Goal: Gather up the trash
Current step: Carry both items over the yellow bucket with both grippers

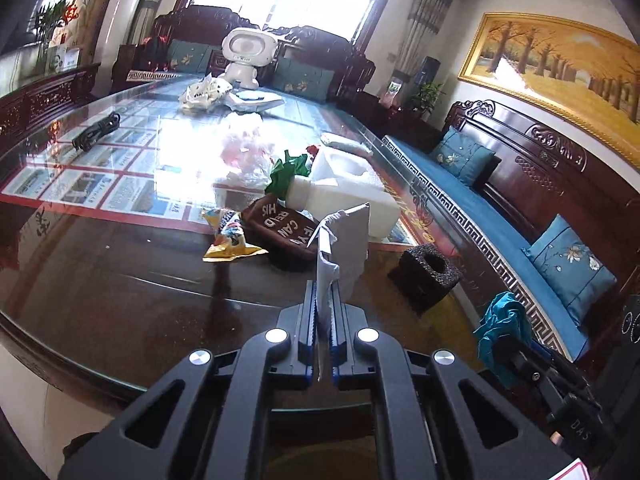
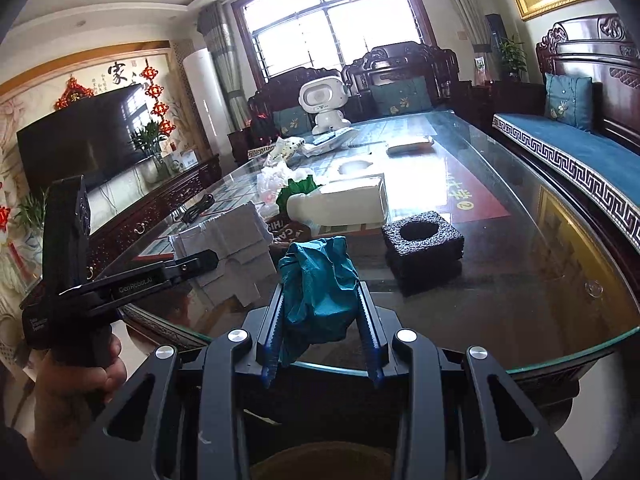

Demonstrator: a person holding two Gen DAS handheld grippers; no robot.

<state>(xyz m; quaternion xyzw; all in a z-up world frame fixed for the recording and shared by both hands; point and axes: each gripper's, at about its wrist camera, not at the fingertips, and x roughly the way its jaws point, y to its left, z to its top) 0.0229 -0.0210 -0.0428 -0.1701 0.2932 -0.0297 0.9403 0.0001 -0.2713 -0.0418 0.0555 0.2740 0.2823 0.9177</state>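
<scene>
I hold grey cardboard (image 1: 344,248) in my left hand-held gripper (image 1: 323,308) and a teal rag (image 2: 320,292) in my right hand-held gripper (image 2: 320,336); wrappers (image 1: 228,236) and foam (image 1: 348,184) at centre frame remain on the tabletop (image 1: 120,280).

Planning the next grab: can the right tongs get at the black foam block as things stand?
Probably not yet. The path across the glass table to the black foam block looks free, but the right tongs are shut on a teal glove, which needs dropping first.
</scene>
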